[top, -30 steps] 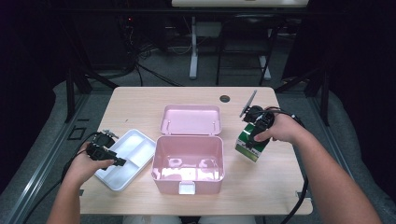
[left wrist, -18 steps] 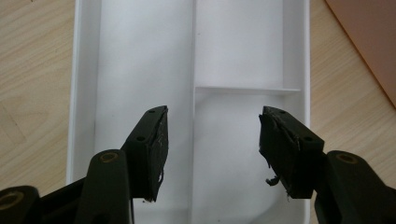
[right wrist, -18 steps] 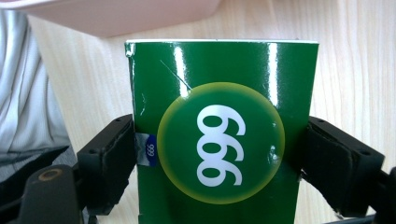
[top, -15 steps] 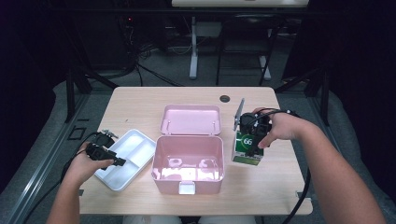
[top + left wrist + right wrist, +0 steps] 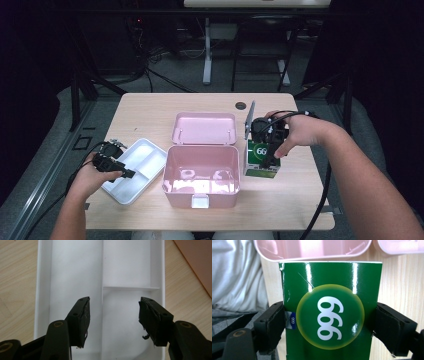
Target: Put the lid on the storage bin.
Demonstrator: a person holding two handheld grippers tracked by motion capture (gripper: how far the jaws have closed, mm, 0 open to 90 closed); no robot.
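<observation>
The high view is looking forward and down from above the near edge of the table (image 5: 150,107), far enough back to be taking in the whole top and the dark floor beyond. The left gripper view is riding close over the white tray (image 5: 45,277), looking almost straight down into it; the high view is showing that same tray (image 5: 150,150) at near left. The right gripper view is sitting very close to the green box (image 5: 329,315), with the pink case (image 5: 312,250) just past it; the high view is sharing both, box (image 5: 260,162) right of case (image 5: 200,175).
</observation>
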